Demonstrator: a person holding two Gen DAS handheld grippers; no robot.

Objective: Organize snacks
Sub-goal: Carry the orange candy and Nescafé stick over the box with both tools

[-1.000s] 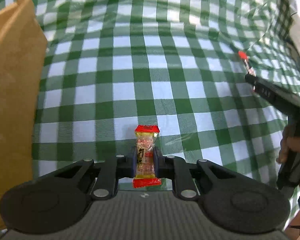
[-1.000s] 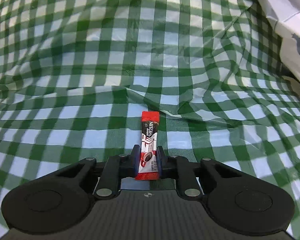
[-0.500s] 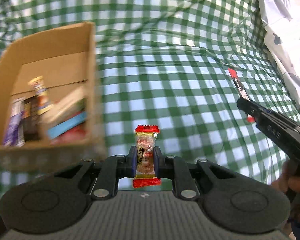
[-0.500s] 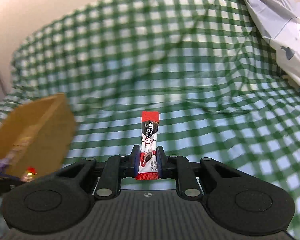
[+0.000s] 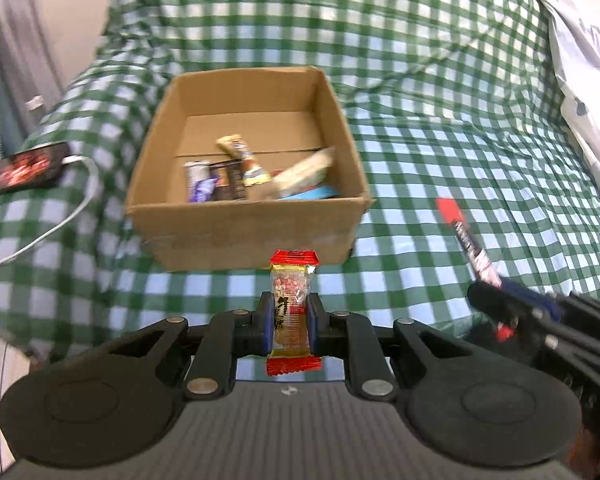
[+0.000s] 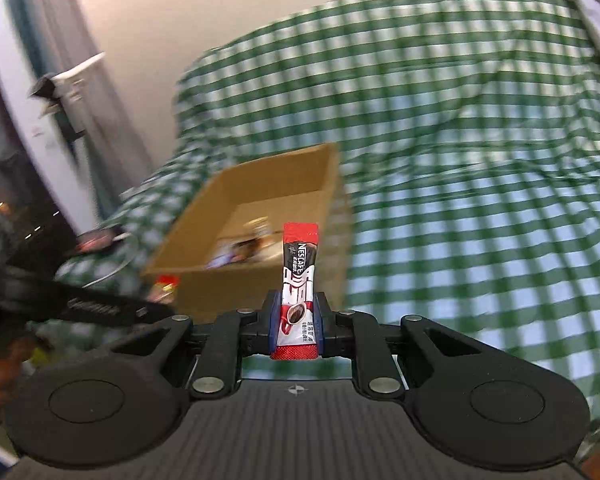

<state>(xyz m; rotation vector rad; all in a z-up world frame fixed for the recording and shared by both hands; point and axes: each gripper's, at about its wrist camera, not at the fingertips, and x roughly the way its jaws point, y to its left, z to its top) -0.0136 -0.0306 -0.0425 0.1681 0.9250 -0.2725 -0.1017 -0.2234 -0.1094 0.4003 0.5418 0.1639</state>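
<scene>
Two-handed carry toward the collecting box. The left gripper is clamped on a clear snack packet with red ends, held upright so that its long axis runs forward along the fingers, with the red top seal standing clear above the fingertips. The right gripper is clamped on a coffee stick, red-topped and likewise upright between the pads; the same stick appears at the right of the left wrist view, tilted, with the right gripper below it.

The cardboard box sits open-topped on the green checked cloth, which drapes a surface whose nature cannot be told. Several wrapped snacks already lie against its near inner wall, leaving the far part of the floor bare.

Key relation: from the left gripper the box lies straight ahead and slightly left, its near wall directly beyond the packet's top; from the right gripper it lies ahead and to the left, and that view is motion-blurred. The left gripper is judged the nearer and better aligned, so its packet would most plausibly go in first.

Both items must clear the near rim before release; the bare far floor offers the most open room. The two grippers are close side by side, so crossing paths over the box is a risk. A phone with a white cable lies left of the box, near the cloth's edge.
</scene>
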